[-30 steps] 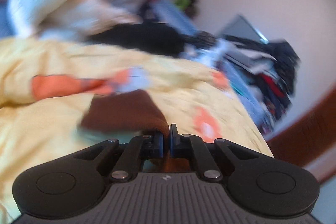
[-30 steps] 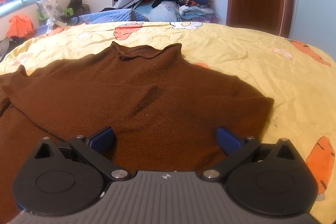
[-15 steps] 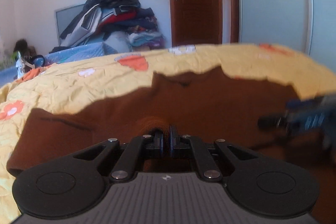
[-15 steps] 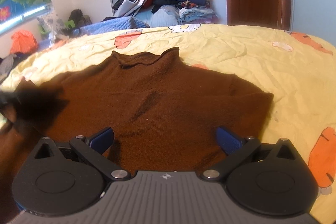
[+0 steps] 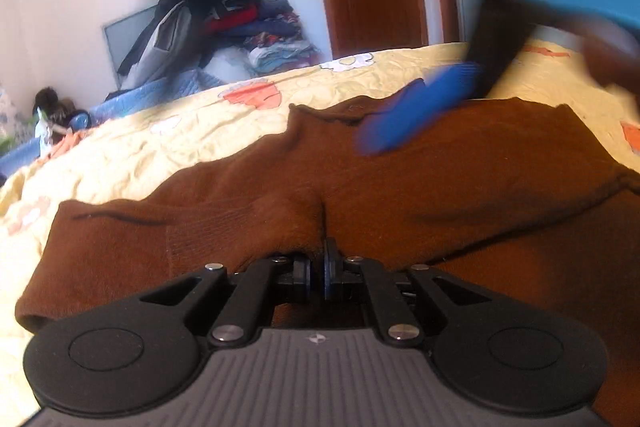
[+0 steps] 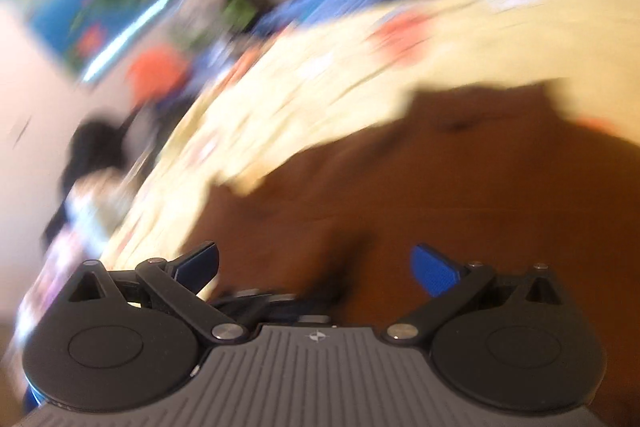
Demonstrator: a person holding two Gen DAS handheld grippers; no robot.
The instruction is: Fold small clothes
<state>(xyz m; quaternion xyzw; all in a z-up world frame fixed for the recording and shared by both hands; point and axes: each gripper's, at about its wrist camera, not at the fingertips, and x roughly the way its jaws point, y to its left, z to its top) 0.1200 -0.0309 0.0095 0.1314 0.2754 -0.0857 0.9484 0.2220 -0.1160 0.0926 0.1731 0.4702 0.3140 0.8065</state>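
On a yellow bedspread (image 5: 192,143) lies the brown sweater (image 5: 440,183), one sleeve folded across. The left gripper (image 5: 316,273) pinches its cuff; the right gripper (image 6: 314,267) gapes empty. Folding has barely begun.

Dark brown knitted sweater with rolled collar (image 5: 400,179): lies mostly flat on yellow patterned bedspread (image 5: 192,131), collar toward 12 o'clock, one sleeve folded inward across body from 9 o'clock.
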